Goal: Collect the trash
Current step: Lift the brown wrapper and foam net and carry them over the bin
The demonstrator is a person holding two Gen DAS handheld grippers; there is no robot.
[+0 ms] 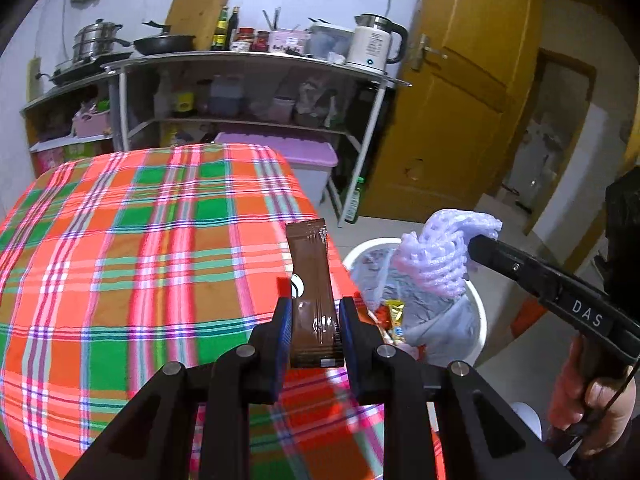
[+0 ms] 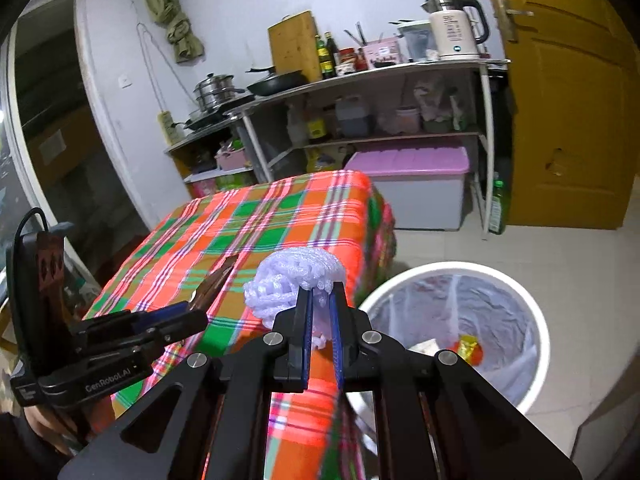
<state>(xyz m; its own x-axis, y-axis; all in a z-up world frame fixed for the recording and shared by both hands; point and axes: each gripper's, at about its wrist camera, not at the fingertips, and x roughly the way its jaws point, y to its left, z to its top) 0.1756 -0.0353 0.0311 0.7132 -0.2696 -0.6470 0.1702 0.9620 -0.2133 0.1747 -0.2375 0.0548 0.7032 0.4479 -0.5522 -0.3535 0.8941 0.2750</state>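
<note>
We hold a brown sachet in our left gripper, its jaws closed narrowly on the sachet's lower half so the packet stands up above the plaid table. Our right gripper is clamped almost fully shut on a white foam net, which bulges out past the fingertips. Both grippers sit over the table's edge. The white bin stands on the floor just beside the table, lined with a bag and already containing a red-and-yellow wrapper.
</note>
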